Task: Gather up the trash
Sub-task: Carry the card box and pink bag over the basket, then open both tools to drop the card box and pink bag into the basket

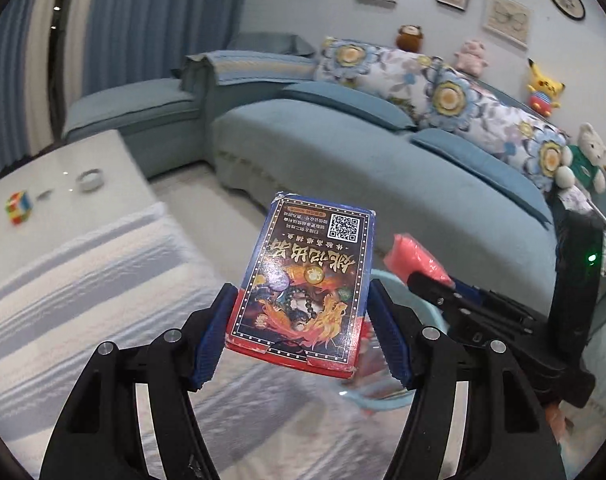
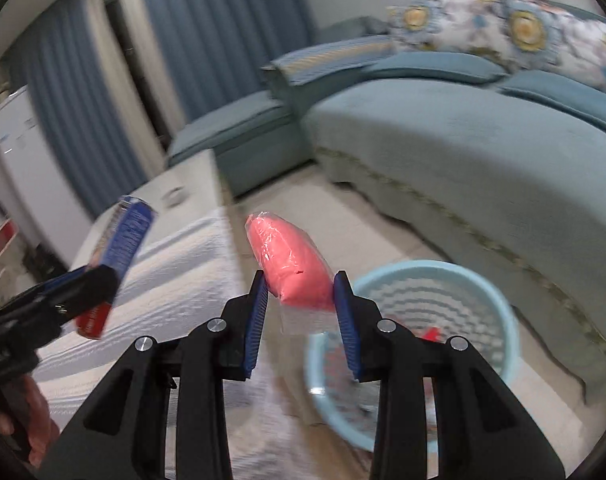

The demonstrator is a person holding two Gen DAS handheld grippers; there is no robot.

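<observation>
A home living room. A long teal sofa (image 1: pixel 343 140) with floral cushions (image 1: pixel 455 96) and plush toys (image 1: pixel 543 84) along its back stands under framed pictures (image 1: pixel 505 18). Blue curtains (image 1: pixel 151 20) hang behind, and a Rubik's cube (image 1: pixel 18 207) sits at the counter's (image 1: pixel 75 176) far-left corner.

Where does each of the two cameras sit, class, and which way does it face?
Left wrist: sits on the left gripper, facing along its fingers at the clamped printed box, toward the sofa; the right gripper enters at right.
Right wrist: sits on the right gripper, facing the pink packet that it clamps, above the blue basket; the left gripper and a hand show at left.
Shared: both grippers, box, packet, sofa, striped cloth.
</observation>
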